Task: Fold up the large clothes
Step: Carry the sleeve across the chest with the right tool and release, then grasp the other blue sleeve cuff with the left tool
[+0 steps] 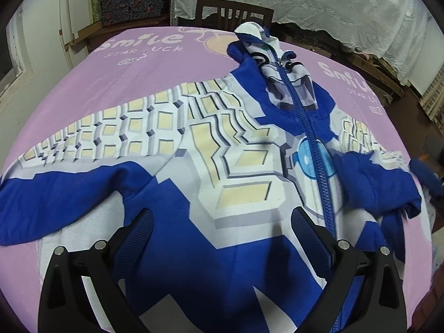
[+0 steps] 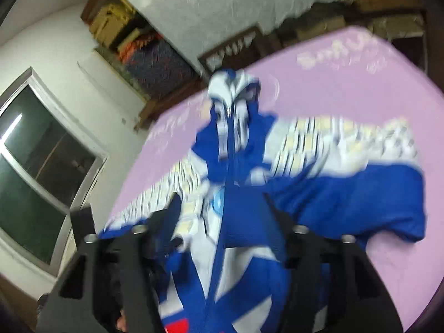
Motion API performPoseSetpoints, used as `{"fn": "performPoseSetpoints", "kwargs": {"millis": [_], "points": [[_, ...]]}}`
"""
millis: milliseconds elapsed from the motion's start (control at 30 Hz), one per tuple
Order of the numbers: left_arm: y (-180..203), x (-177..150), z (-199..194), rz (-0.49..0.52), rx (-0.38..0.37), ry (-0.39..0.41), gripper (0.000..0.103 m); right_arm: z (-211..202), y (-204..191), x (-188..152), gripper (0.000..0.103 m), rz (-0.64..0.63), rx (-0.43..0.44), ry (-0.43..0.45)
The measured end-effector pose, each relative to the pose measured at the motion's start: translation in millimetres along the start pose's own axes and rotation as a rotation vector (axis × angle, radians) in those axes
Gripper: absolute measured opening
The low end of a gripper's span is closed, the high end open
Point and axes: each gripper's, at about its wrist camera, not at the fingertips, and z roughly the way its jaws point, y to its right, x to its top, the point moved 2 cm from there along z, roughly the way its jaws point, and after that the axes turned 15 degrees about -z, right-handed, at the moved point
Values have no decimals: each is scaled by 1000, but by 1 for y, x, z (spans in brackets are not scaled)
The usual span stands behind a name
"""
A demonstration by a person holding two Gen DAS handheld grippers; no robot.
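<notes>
Zip-up hooded jacket (image 1: pixel 227 149) spread front-up on the pink sheet (image 1: pixel 116 63); left gripper (image 1: pixel 222 222) hovering above the chest, jaws apart, empty; right gripper (image 2: pixel 222 208) likewise apart, nothing pinched; best to grab the bunched right sleeve (image 1: pixel 380 177), then fold flat across the zipper (image 1: pixel 313 144).

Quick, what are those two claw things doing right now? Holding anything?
Left gripper: open, over the hoodie, holding nothing.
Right gripper: open, above the hoodie, gripping nothing.

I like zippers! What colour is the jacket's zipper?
Blue zipper, clearest in the left wrist view.
</notes>
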Motion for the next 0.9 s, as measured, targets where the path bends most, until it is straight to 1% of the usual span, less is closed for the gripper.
{"fn": "performPoseSetpoints", "kwargs": {"millis": [100, 133, 167, 200, 233, 267, 367, 400, 500, 600, 667, 700, 733, 767, 800, 900], "points": [[2, -1, -2, -6, -43, -18, 100, -21, 18, -1, 59, 51, -11, 49], [4, -1, -3, -3, -57, -21, 100, -29, 28, -5, 59, 74, -38, 61], [6, -2, -3, 3, -69, -24, 100, -42, 45, -12, 59, 107, -85, 81], [9, -4, -5, 17, -86, -31, 99, -47, 52, -15, 59, 125, -103, 90], [12, -5, -7, 32, -106, -41, 98, -54, 63, -21, 56, 150, -112, 98], [16, -7, -10, 42, -130, -52, 98, -60, 75, -26, 53, 179, -107, 103], [29, -11, -17, 56, -218, -93, 95, -69, 96, -36, 47, 214, -110, 104], [38, -11, -17, 58, -256, -127, 92, -70, 101, -38, 46, 218, -111, 103], [61, -10, -17, 76, -319, -195, 87, -73, 109, -39, 45, 230, -93, 129], [85, -10, -8, 92, -353, -256, 87, -83, 112, -43, 45, 242, -74, 160], [97, -12, 2, 96, -355, -283, 84, -87, 111, -44, 45, 230, -91, 165], [101, -12, 6, 94, -355, -295, 81, -88, 110, -43, 45, 224, -104, 168], [105, -12, 12, 87, -363, -315, 74, -89, 109, -44, 45, 221, -115, 171], [108, -12, 17, 77, -376, -332, 72, -91, 110, -44, 45, 222, -118, 173], [111, -12, 20, 71, -384, -342, 69, -92, 111, -44, 45, 225, -115, 175], [118, -12, 24, 83, -368, -329, 69, -95, 115, -45, 45, 256, -77, 183]]}}
